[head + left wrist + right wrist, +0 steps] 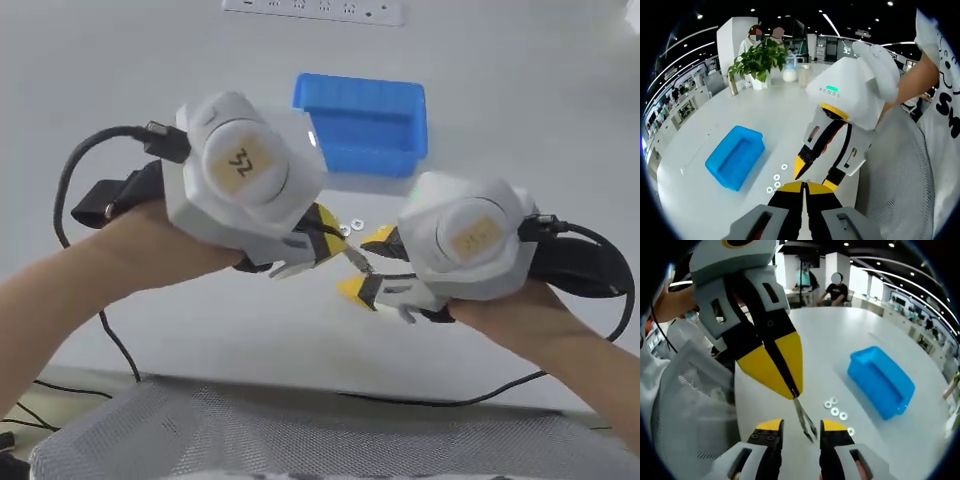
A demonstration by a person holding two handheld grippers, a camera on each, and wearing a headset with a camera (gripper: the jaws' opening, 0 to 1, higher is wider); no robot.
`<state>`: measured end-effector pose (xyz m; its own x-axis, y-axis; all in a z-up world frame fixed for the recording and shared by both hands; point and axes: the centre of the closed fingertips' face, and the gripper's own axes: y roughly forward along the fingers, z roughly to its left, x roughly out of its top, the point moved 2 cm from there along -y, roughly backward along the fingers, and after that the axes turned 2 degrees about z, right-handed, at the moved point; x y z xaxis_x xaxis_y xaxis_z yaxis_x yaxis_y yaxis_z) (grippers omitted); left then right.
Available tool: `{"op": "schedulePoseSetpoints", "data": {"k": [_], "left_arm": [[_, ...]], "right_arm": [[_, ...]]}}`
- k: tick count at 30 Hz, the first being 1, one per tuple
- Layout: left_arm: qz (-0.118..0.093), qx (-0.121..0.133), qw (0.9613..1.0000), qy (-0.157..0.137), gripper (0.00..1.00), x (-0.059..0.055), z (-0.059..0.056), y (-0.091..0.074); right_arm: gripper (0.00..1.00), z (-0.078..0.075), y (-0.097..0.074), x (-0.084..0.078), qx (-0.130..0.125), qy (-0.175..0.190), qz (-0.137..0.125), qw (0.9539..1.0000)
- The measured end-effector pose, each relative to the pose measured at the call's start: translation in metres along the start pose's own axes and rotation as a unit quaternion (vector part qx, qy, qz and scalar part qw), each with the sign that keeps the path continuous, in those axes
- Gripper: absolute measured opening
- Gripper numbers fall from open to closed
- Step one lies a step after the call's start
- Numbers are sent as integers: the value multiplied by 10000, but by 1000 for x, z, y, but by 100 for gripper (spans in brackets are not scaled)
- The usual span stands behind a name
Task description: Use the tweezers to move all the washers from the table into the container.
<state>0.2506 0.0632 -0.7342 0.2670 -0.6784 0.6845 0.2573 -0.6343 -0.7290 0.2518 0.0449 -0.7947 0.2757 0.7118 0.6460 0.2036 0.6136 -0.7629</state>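
The tweezers (805, 421) are clamped by their handle end in the shut jaws of the left gripper (792, 388), with the thin tips left free. The jaws of the right gripper (801, 427) are held apart on either side of those tips, apparently so they can be squeezed. The washers (836, 411) lie clustered on the desk (830, 340) near the tips, beside the blue plastic bin (882, 380) — none is gripped yet.

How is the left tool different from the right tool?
The left tool has its jaws pressed together, while the right tool has its jaws apart. The left tool is pinching the tweezers, while the right tool holds nothing; the tweezers' tips just poke into its gap. Both have yellow tips and white bodies, and they face each other over the table.
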Motion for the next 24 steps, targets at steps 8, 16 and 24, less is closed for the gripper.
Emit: {"op": "schedulePoseSetpoints", "data": {"k": [8,16,24], "left_arm": [[-35,-23,9998,175,0,8,-2,-3],[-19,85,9992,378,0,10,2,-11],[-181,484,9981,342,0,12,19,-15]], "right_arm": [[6,6,8,7,23,-252,60,9997],[6,1,7,18,-11,-261,-84,9996],[6,-16,10,32,-215,-389,-199,9988]]}}
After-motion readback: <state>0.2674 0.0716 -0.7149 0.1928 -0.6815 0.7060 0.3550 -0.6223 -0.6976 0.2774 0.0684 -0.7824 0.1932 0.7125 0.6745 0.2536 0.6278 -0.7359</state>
